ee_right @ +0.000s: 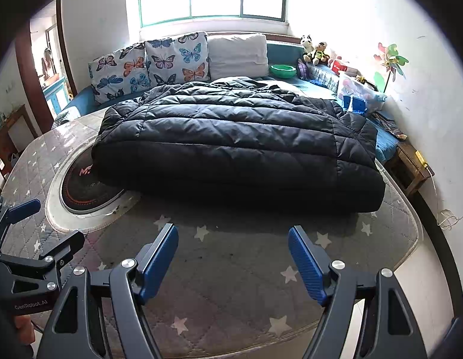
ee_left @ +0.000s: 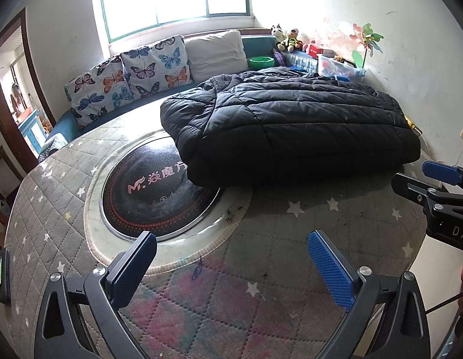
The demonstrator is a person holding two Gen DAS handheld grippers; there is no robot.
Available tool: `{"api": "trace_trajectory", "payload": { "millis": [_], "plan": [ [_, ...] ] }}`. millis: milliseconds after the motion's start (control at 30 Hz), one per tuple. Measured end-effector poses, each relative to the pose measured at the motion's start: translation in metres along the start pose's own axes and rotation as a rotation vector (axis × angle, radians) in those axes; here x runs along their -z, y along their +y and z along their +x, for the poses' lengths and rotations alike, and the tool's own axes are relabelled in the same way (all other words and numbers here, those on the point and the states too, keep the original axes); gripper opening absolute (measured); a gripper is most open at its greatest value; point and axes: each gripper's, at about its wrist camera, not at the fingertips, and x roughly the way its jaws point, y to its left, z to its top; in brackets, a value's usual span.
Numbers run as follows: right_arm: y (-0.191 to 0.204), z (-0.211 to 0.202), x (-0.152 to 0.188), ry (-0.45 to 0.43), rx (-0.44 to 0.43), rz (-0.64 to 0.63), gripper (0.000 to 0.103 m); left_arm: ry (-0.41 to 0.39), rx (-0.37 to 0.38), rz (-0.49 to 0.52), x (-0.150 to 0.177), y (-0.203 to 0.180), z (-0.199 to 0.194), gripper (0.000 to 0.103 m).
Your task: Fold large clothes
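Black quilted down jacket (ee_right: 237, 143), folded into a thick rectangle, at the far side of the star-quilted tabletop (ee_right: 231, 269), partly over the round induction cooktop (ee_left: 159, 197). Left claw (ee_left: 231, 266) and right claw (ee_right: 232, 260) both wide open, empty, near the front edge. For 1 further fold: grip both near corners evenly, lift together, lay flat.

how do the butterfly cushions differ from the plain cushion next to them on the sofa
The two butterfly cushions are printed with multicoloured butterflies on a pale ground; the plain cushion is unpatterned off-white. There are two of the butterfly cushions and only one plain one. The butterfly cushions sit nearer the doorway side, the plain cushion nearer the green bowl. All three lean upright against the sofa back under the window.
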Motion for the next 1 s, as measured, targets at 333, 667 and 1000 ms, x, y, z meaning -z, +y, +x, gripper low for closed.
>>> {"api": "trace_trajectory", "payload": {
  "millis": [333,667,1000],
  "plan": [
    [-0.0001,-0.0010,0.0007,-0.003,-0.004,0.005,0.083,0.000,-0.001,0.002,0.0009,-0.0006,-0.0004,0.103],
    [-0.0005,-0.0007,0.0015,-0.001,-0.006,0.004,0.083,0.000,0.001,0.004,0.0019,-0.0009,-0.0016,0.103],
    [0.0007,-0.0006,0.0024,0.002,-0.011,-0.002,0.083,0.000,-0.002,0.006,0.0031,-0.0024,-0.0028,0.103]
  ]
}}
